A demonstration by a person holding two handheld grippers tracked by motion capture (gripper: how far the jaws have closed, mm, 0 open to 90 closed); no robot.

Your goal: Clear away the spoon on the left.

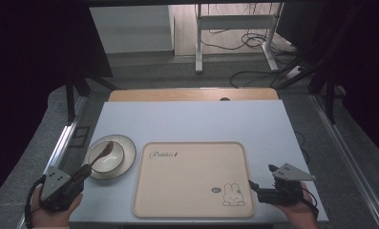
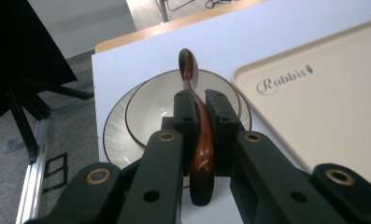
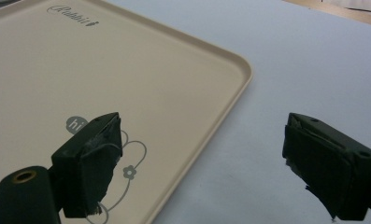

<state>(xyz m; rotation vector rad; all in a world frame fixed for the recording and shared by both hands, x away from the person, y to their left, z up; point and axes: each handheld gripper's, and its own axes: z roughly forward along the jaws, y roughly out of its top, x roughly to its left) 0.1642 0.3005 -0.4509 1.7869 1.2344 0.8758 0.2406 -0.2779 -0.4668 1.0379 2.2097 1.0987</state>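
At table's left edge, over bowl and plate: one spoon (image 2: 202, 140), dark reddish-brown, glossy, probably lacquered wood (material not certain). Handle curved, widening toward the butt end; bowl of spoon narrow and oval, seen edge-on in the left gripper view.

Position: clamped between the two black jaws of the left gripper (image 2: 204, 100), pads pressed against both sides of the handle. Spoon's head lies over the cream bowl (image 2: 150, 112); whether it rests on the rim or hangs just clear of it cannot be told.

Orientation: long axis runs away from the holding hand, head end far, butt end toward the camera. In the high view the spoon (image 1: 103, 151) slants from lower left to upper right, head toward the table's far side.

Associated items: bowl sits on a cream plate (image 2: 115, 140) with dark rim line and ribbed border. Beige tray (image 1: 192, 179), printed with script lettering and a rabbit drawing, lies just beside the plate on the pale blue table (image 1: 201, 119).

Right gripper (image 3: 202, 158): jaws spread wide, nothing between them, held over the tray's near right corner and bare table.

View notes: left gripper view gives the pinch and the spoon's gloss; high view gives both hands and the full tray outline; right gripper view gives the rabbit print close up.
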